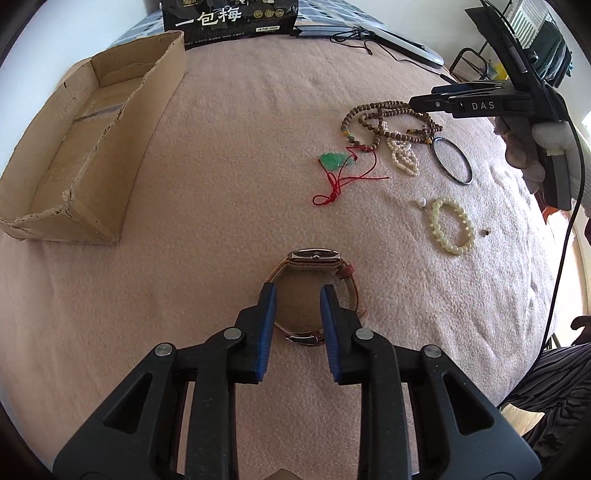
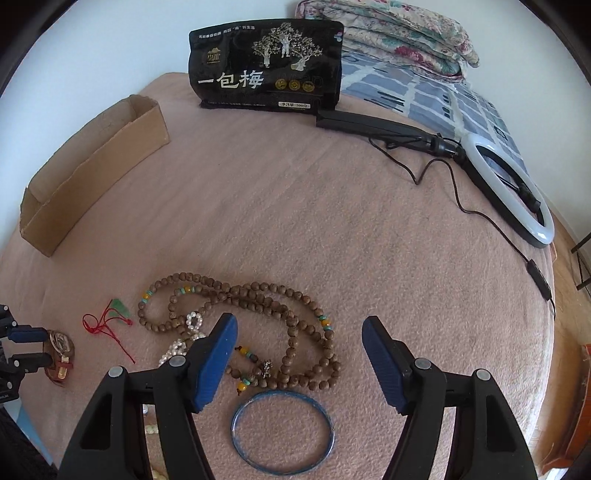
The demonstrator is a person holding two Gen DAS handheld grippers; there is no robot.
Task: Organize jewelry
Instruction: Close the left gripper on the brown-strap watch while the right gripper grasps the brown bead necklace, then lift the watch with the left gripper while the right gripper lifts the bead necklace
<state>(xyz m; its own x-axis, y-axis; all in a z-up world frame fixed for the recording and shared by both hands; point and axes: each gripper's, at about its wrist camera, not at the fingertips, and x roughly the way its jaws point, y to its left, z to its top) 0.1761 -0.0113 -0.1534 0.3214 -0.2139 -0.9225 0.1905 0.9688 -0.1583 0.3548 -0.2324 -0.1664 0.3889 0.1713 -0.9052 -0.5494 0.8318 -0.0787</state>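
Note:
My left gripper point(image 1: 298, 291) is open over a brown-strapped wristwatch point(image 1: 314, 255) lying on the pink blanket; its right finger sits inside the strap loop and its left finger outside it. The watch also shows in the right wrist view point(image 2: 59, 349). My right gripper point(image 2: 299, 325) is wide open above the long brown bead necklace point(image 2: 258, 295) and a dark blue bangle point(image 2: 282, 430). Nearby lie a jade pendant on red cord point(image 1: 332, 160), a small white pearl strand point(image 1: 402, 155) and a pale bead bracelet point(image 1: 452, 225). An open cardboard box point(image 1: 74, 155) stands at the left.
A black snack bag point(image 2: 266, 70) stands at the far side of the bed. A ring light point(image 2: 517, 188) with its cord lies at the right. Folded quilts point(image 2: 388, 33) are stacked behind. A small earring point(image 1: 421, 202) lies by the bracelet.

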